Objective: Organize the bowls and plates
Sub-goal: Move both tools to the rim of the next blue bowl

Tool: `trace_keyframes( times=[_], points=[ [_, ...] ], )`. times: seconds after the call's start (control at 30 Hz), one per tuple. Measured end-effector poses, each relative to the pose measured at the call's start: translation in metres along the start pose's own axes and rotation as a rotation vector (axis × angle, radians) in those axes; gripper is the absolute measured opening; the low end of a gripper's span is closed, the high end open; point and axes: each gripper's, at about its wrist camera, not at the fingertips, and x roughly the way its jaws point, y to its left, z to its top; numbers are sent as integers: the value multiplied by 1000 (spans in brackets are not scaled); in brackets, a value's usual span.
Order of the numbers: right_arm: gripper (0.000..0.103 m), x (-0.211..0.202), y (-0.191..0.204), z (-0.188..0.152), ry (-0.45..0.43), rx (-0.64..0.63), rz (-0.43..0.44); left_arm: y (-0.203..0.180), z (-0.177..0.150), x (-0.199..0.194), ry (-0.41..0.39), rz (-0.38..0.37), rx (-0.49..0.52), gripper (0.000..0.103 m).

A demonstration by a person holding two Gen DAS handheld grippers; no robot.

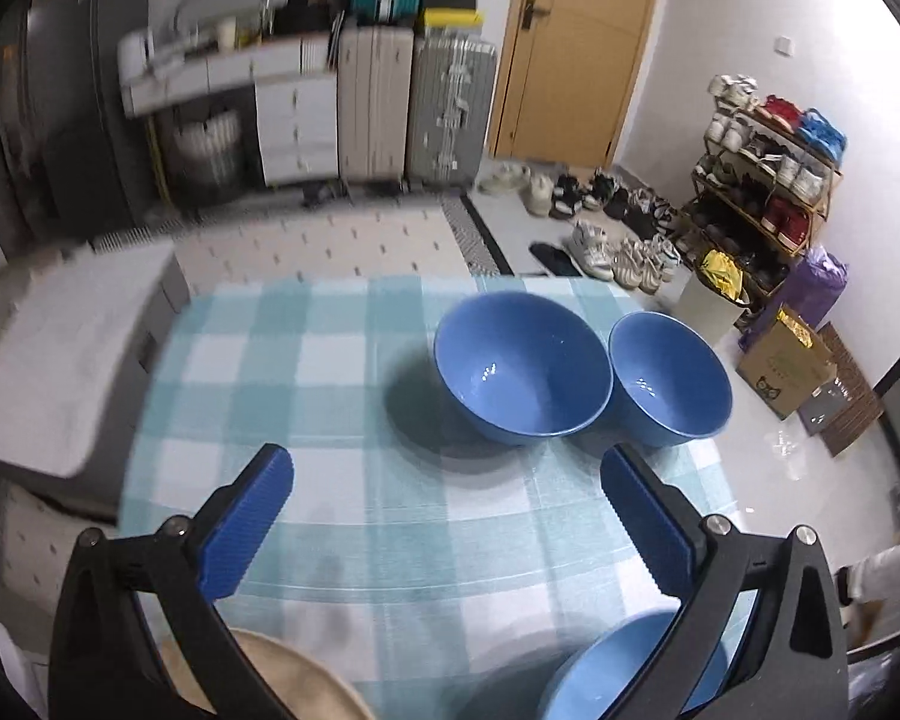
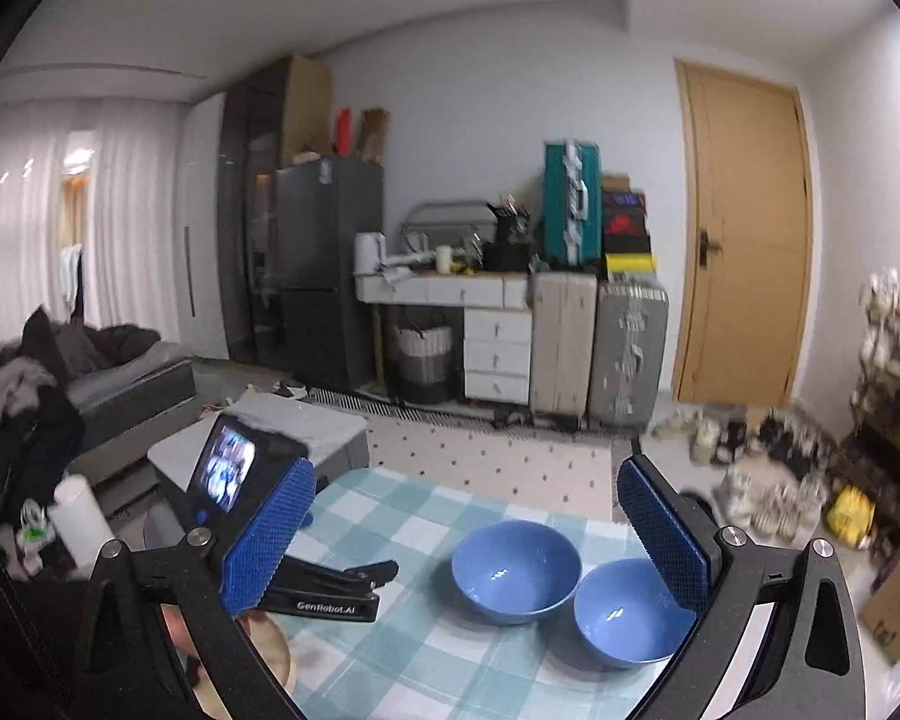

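Two blue bowls stand side by side on the checked tablecloth [image 1: 306, 372]: a larger one [image 1: 519, 363] and a smaller one [image 1: 669, 378] to its right. They also show in the right wrist view, the larger [image 2: 515, 567] and the smaller [image 2: 627, 612]. A third blue bowl [image 1: 630, 672] sits near the front edge under the left gripper's right finger. A beige plate [image 1: 282, 684] lies at the front left; its rim also shows in the right wrist view [image 2: 273, 654]. My left gripper [image 1: 447, 480] is open and empty above the cloth. My right gripper [image 2: 468, 540] is open and empty, higher up.
The other gripper with its screen [image 2: 234, 474] shows at the left of the right wrist view. A grey ottoman [image 1: 72, 360] stands left of the table. Shoes [image 1: 600, 228], a shoe rack [image 1: 762, 192], a bin and a cardboard box [image 1: 786, 360] are on the floor to the right.
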Motion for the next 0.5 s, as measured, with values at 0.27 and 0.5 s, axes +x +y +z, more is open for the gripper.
trace_keyframes(
  times=[0.27,0.5],
  points=[
    [102,151,-58,-19,379,73,35,-5,26,71,139,44,12,103],
    [102,229,-78,-68,546,6,-25,-7,35,126,221,59,41,103]
  ],
)
